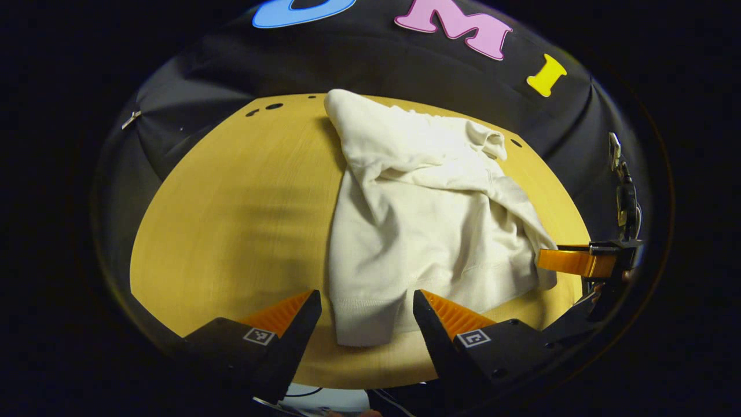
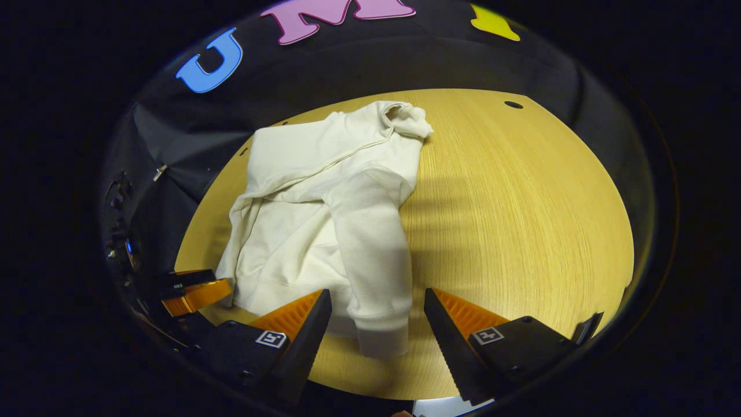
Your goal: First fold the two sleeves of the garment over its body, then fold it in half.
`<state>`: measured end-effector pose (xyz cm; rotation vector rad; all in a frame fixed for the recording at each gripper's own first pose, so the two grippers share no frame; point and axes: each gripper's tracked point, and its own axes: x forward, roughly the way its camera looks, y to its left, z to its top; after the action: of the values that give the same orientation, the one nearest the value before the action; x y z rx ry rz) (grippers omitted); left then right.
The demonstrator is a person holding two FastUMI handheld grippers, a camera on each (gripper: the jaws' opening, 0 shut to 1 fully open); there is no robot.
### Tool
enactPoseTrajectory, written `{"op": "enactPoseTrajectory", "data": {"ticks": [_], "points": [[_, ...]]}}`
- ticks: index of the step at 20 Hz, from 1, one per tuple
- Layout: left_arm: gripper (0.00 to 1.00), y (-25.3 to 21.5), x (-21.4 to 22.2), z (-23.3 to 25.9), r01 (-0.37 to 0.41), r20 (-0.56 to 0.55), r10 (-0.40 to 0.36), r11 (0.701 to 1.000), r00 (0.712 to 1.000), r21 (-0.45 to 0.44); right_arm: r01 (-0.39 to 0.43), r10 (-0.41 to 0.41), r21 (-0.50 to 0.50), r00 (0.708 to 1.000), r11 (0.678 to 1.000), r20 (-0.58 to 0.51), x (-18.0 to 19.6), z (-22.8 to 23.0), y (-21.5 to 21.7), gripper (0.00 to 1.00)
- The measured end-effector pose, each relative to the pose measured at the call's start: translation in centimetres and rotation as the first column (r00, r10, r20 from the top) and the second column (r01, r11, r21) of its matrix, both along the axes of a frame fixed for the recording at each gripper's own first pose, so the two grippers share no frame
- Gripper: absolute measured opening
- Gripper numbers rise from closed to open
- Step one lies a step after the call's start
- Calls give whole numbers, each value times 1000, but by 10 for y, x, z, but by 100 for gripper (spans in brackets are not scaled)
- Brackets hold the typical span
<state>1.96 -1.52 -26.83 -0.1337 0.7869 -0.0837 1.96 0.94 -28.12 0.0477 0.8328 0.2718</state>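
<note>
Two claws hang over a round-edged wooden worktop [image 1: 231, 202], each with its jaws spread wide and nothing between them. On the worktop lies a cream sweatshirt [image 1: 428, 231] of soft, thick knit, with ribbed bands at cuff and hem. It is rumpled rather than flat: the hood or collar end is bunched into a lumpy heap at the far side, and creases run slantwise across the chest.

From the left gripper view, the left claw [image 1: 367, 315] frames a sleeve [image 1: 362, 272] that lies lengthwise down the body, its ribbed cuff reaching past the hem toward the near rim of the worktop. The claw's wedge-shaped fingers carry ridged inner faces and small square printed markers on their housings. The cuff sits in the gap between them, but I cannot tell whether the fingers touch the cloth. At the right of that view the other claw [image 1: 573, 260] shows sideways, just beside the garment's lower corner.

From the right gripper view, the right claw [image 2: 377, 315] stands released in the same way, with a sleeve [image 2: 376, 260] laid straight down over the body and its cuff [image 2: 382, 339] ending between the open fingers. The sweatshirt [image 2: 289, 231] occupies the left half of the worktop [image 2: 521, 202], whose pale surface shows fine straight grain and a small dark round hole [image 2: 513, 105] near its far edge. The other claw [image 2: 194, 292] shows at the lower left, next to the hem.
</note>
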Motion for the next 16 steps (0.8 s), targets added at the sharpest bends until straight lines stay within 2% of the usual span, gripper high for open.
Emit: {"op": "enactPoseTrajectory", "data": {"ticks": [5,7,9,11,13,14,15,16], "points": [[98,2,2,-9,31,-4,-30,998,1000,60,13,-13,-33,1000,999,-9,0,-11,7,99],[98,8,3,-15,19,-27,-16,993,1000,119,4,-5,-59,1000,998,-9,2,-14,9,99],[95,2,0,-15,7,-34,-2,991,999,132,2,-3,-105,1000,994,-5,3,-17,8,99],[90,-2,2,-16,-17,-35,21,993,999,119,17,-17,-152,1000,988,0,3,-21,5,90],[80,-9,2,-15,11,-27,-8,993,1000,119,12,-14,-164,1000,986,-10,2,-22,8,72],[63,-15,4,-15,30,-21,-28,993,999,113,4,-7,-160,1000,987,-19,1,-22,11,59],[47,-19,3,-16,32,-18,-30,993,999,112,-11,6,-142,999,990,-34,-1,-23,16,53],[31,-21,4,-15,34,-20,-32,993,999,113,-15,9,-141,999,990,-41,-2,-24,18,26]]}}
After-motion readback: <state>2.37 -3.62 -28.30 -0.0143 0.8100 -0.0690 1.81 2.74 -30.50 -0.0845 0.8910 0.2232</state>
